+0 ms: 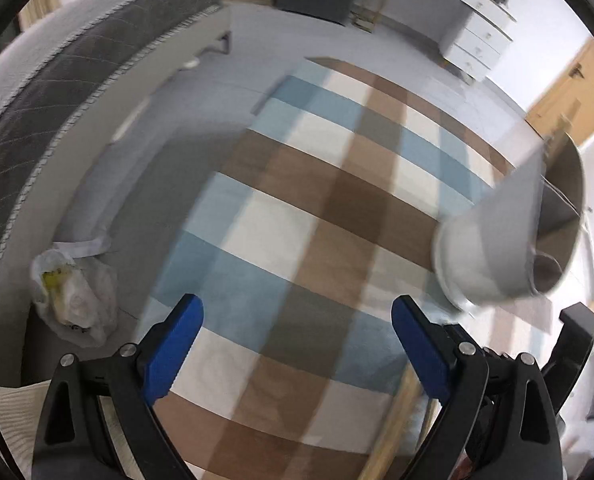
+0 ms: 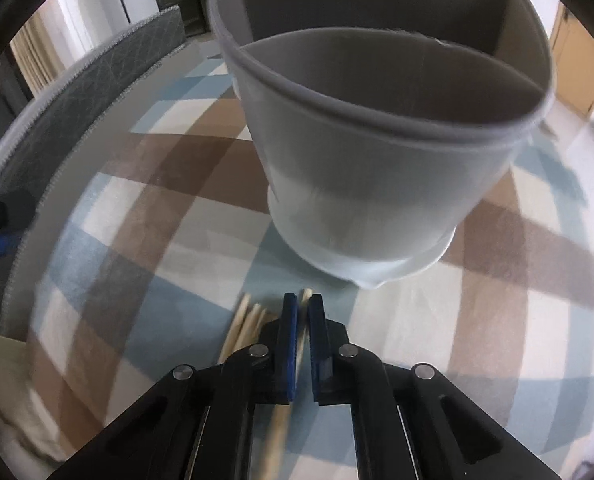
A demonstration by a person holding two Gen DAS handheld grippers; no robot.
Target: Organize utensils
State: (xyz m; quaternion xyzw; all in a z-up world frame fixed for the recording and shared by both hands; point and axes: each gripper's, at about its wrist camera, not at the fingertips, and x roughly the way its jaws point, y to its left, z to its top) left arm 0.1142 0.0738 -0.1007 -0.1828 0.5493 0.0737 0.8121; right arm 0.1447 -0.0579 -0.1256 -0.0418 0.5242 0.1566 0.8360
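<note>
Two tongs: one in each hand, both pointing steeply down at a checked cloth (image 1: 297, 208) of blue, brown and cream.
Left tongs (image 1: 297, 344): jaws spread wide, nothing between the blue pads, only cloth below them.
Right tongs (image 2: 303, 320): jaws pinched together on one chopstick (image 2: 305, 295), whose tip pokes out past the pads and whose shaft runs back under the tongs.
Other chopsticks (image 2: 247, 322): a small bundle lying on the cloth just left of the right tongs, tips toward the holder.
Holder (image 2: 377, 184): grey round tub with a paler base, upright on the cloth, near and straight ahead of the right tongs; inner walls split it into compartments; what lies inside cannot be told.
Holder from the left view (image 1: 493, 248): at the right side of the cloth, well right of the open pads.
Bag (image 1: 77, 300): crumpled plastic, off the cloth's left edge beside a grey mattress (image 1: 57, 120).
</note>
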